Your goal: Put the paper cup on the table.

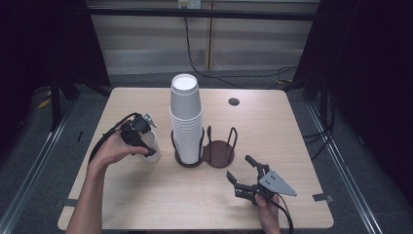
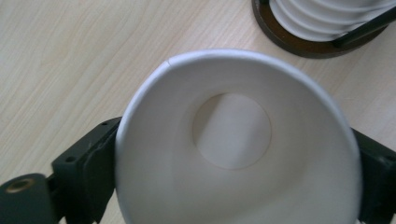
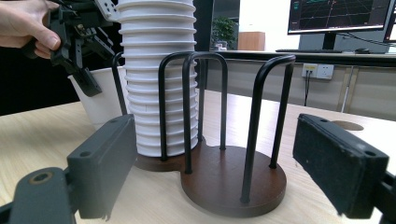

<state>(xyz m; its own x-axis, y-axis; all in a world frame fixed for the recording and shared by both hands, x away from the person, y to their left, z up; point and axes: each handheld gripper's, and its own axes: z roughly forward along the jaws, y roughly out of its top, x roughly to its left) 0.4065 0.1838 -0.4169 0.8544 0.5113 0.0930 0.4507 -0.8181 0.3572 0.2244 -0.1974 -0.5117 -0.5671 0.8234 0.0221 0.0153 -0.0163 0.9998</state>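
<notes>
A tall stack of white paper cups (image 1: 186,117) stands in the left slot of a dark wooden holder (image 1: 219,153) with black wire loops; the right slot is empty. My left gripper (image 1: 144,141) is left of the holder, shut on a single white paper cup (image 1: 154,142). In the left gripper view the open-topped cup (image 2: 233,140) sits between both jaws, its rim slightly squeezed. My right gripper (image 1: 238,166) is open in front of the holder, with nothing held. Its view looks between its jaws at the holder's empty slot (image 3: 233,186), the cup stack (image 3: 156,70) and the held cup (image 3: 100,102).
The light wooden table (image 1: 292,136) has a round cable hole (image 1: 234,101) at the back right. Dark curtains and floor rails flank the table. A monitor (image 3: 338,16) stands on a desk beyond the table.
</notes>
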